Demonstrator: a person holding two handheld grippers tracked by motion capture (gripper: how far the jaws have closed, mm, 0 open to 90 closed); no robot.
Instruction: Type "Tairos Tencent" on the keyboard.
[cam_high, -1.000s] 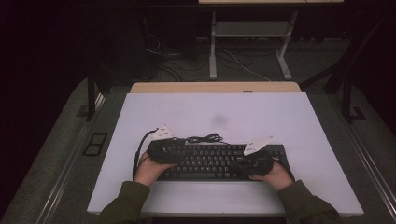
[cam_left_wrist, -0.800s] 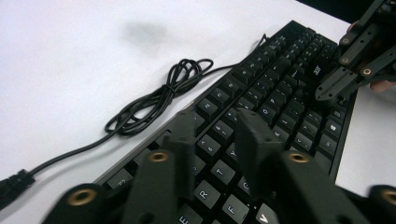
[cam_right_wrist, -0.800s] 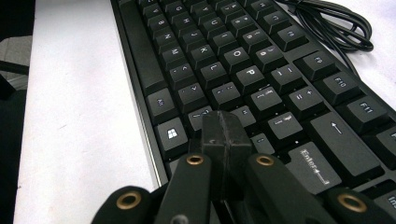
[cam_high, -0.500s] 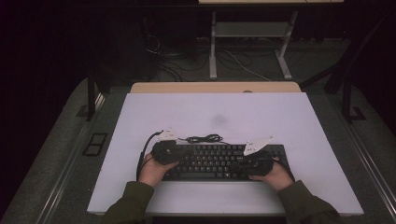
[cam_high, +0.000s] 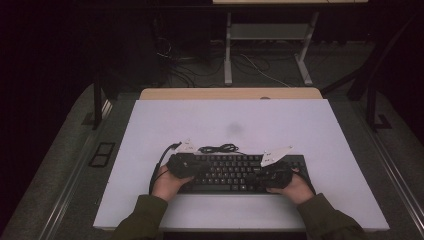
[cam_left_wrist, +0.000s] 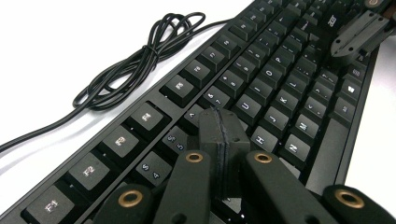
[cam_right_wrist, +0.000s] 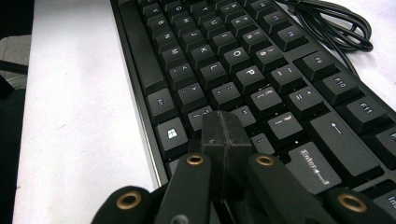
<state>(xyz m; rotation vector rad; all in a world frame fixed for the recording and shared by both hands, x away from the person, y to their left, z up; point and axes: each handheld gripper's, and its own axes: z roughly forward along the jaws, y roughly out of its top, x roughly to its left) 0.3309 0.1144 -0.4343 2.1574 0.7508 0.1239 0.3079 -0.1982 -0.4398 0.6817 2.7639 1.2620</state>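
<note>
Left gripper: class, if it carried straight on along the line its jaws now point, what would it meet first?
Most likely the keys of the keyboard. The left gripper, jaws shut together, slants low over the middle letter rows. Depth is unclear; the right gripper lies farther along.
</note>
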